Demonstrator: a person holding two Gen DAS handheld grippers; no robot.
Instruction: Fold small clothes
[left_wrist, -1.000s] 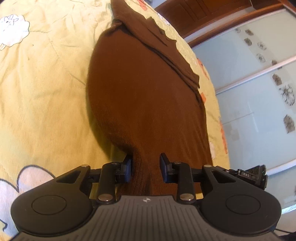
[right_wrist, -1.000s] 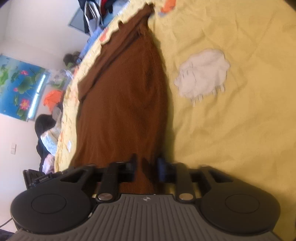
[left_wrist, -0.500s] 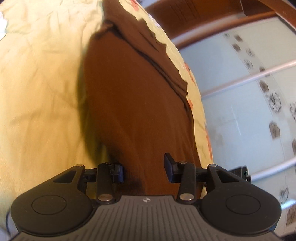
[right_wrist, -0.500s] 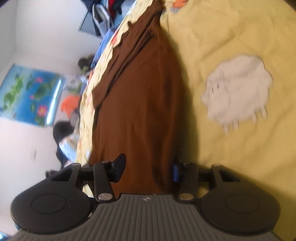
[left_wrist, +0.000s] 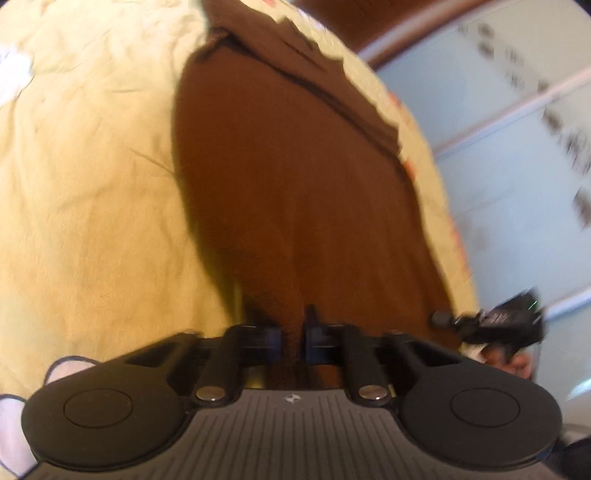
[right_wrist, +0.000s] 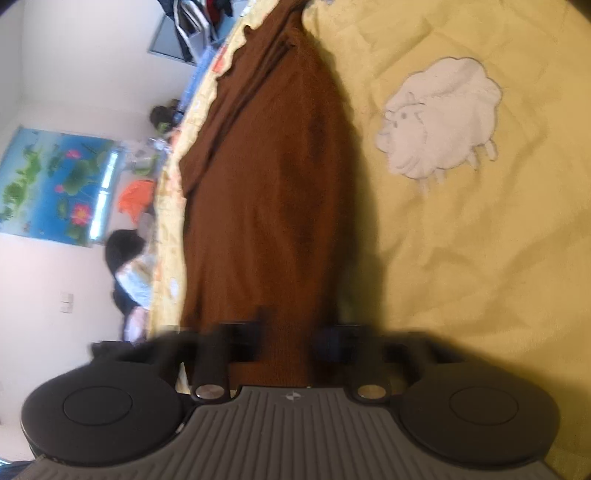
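Left tongs (left_wrist: 292, 334) right up close, jaws closing, and the frame shows them pinched down on a bunched ridge of the brown garment (left_wrist: 295, 177) at its near hem. Beside them, off the bed's right edge in the left wrist view, the other tool peeks in with a bit of a hand (left_wrist: 506, 360) under it. Over to the right tongs (right_wrist: 290, 339) — blurred, jaws closing too, a wider strip of the same brown cloth standing between them; the picture is too smeared to see the pads pressing, but they read as clamped on the hem. So both near corners of the garment are gripped. From there the garment runs away along the bed's edge, lying flat on the yellow bedspread (left_wrist: 92, 177), with a folded sleeve or flap stacked along its outer side toward the far end. A white sheep patch (right_wrist: 439, 118) sits on the bedspread well apart from the cloth — and beyond the bed's edge, a blue flower poster (right_wrist: 55, 184) on the wall
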